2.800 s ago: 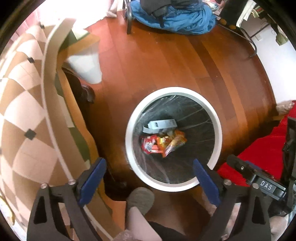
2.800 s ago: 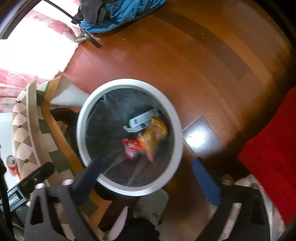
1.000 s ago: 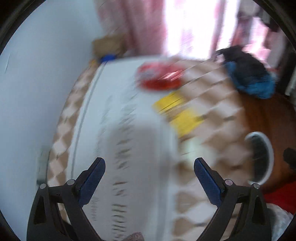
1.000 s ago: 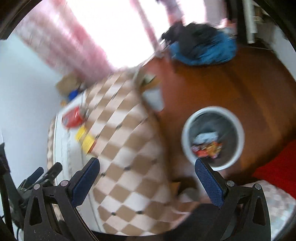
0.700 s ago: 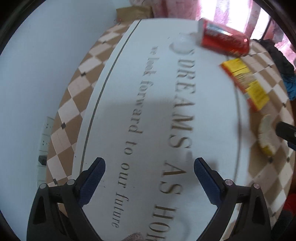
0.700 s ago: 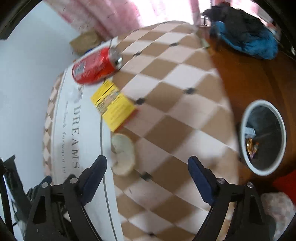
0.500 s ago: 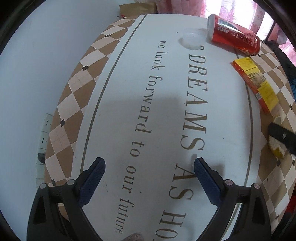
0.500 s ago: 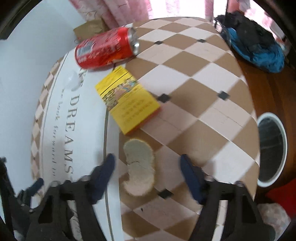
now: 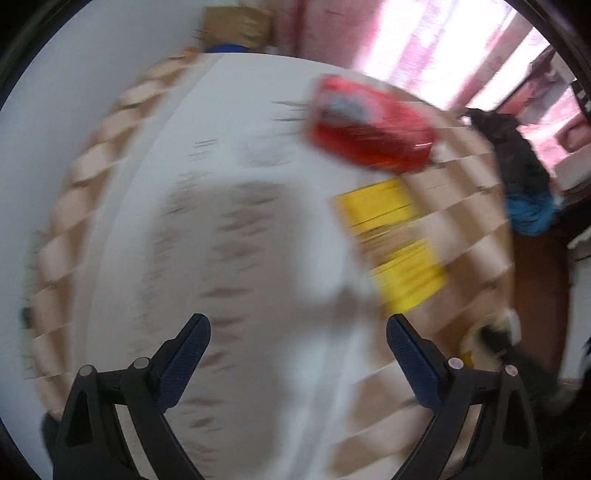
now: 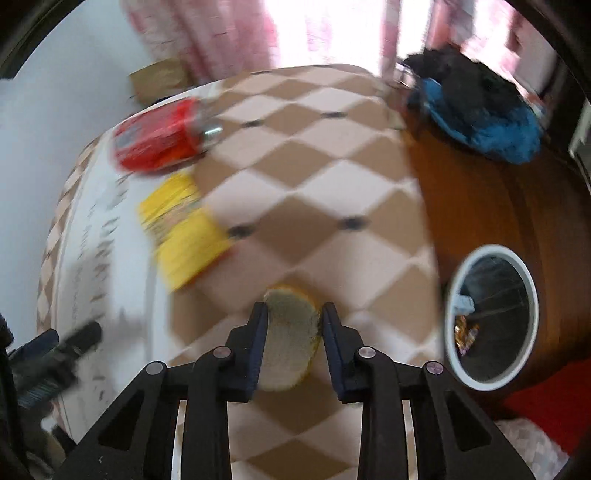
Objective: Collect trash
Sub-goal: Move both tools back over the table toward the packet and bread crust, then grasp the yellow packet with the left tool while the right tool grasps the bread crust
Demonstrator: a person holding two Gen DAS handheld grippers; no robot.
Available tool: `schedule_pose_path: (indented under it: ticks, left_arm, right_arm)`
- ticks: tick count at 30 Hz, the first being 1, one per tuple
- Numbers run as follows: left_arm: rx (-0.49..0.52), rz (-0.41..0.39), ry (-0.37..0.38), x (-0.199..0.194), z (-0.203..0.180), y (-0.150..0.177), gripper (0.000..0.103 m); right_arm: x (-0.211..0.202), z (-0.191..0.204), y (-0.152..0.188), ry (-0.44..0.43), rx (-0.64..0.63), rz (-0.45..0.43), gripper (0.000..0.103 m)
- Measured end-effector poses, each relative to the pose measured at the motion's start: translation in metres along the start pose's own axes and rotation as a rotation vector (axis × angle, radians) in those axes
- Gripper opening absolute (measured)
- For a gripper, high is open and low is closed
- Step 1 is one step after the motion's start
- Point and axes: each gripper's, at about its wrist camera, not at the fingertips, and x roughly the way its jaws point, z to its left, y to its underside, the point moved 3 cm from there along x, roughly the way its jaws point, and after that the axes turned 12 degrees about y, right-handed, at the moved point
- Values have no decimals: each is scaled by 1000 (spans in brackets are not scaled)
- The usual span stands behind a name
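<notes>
A rough, matt, spongy-looking scrap is seen between ribbed matt-plastic pads. The can appears glossy metal, though blurred. The floor is polished wood.

Daylight blows out behind the pink curtains, both fisheye views smeared by motion, edges bowed.
</notes>
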Motion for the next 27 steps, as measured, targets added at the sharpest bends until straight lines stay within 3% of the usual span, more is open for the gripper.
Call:
schedule_pose_path:
  ticks: [3,7,10,12,18,23,27]
  left_arm:
    - [-22,60,68,27,-27,-24,97]
    - [-9,97,-15,55,-54,-45,94]
    - [24,101,-84,63,-54,-46,70]
    - [48,84,-97,60,-52,-42,64]
    - [171,51,-130,41,-34,-15,63]
    - [215,55,-148,32,-9,1,68]
    - [163,49,-119,31,1,4,69]
  right_arm:
    - [14,-24,-18,-6,56,48,27]
    - [23,-40,-36,-39,77,77,27]
    - [25,-44,-41,-67,90,85,27]
    - [23,-46,-39,-105,110,82,27]
    - [22,-37,-29,-203,121,97,32]
    - [18,-29,-26,-170,91,62,35]
    - [17,-14,-29,-124,84,56,52]
